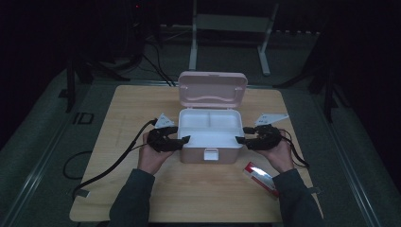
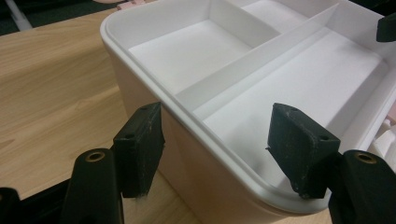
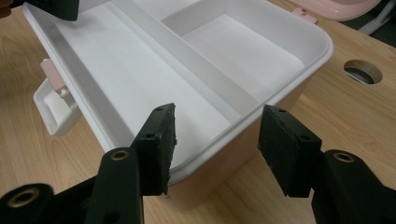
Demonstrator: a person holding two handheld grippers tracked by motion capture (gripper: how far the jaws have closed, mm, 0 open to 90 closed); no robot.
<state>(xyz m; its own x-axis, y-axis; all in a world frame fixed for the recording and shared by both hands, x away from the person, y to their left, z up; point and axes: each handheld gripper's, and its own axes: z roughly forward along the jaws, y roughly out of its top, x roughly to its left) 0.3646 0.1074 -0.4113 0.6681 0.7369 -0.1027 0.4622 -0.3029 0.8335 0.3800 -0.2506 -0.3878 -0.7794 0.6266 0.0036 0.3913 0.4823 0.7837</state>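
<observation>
**Open lunch box between two sets of tongs**

The pink lunch box stands on the bench directly between the two tongs, its lid swung up and standing upright at the side far from the person. Inside sits a white tray, split by thin walls into one long compartment on the person's side and two smaller ones toward the lid. A white latch hangs at the middle of the front wall.

The left tongs straddle the box's left end wall: one jaw stands outside the wall, the other inside over the long compartment. The pads stand apart from the rim, so these tongs are open and grip nothing.

The right tongs straddle the right end wall the same way, one jaw inside over the long compartment, the other outside above the bench. A clear gap shows between each pad and the rim; these tongs are open too, and spread wide.

In the high view the left tongs and right tongs face each other across the box, each held in one of the person's hands.

A red and white packet lies on the bench just behind the right tongs, beside the person's right wrist. A round hole in the bench lies beyond the right tongs' outer jaw.
</observation>
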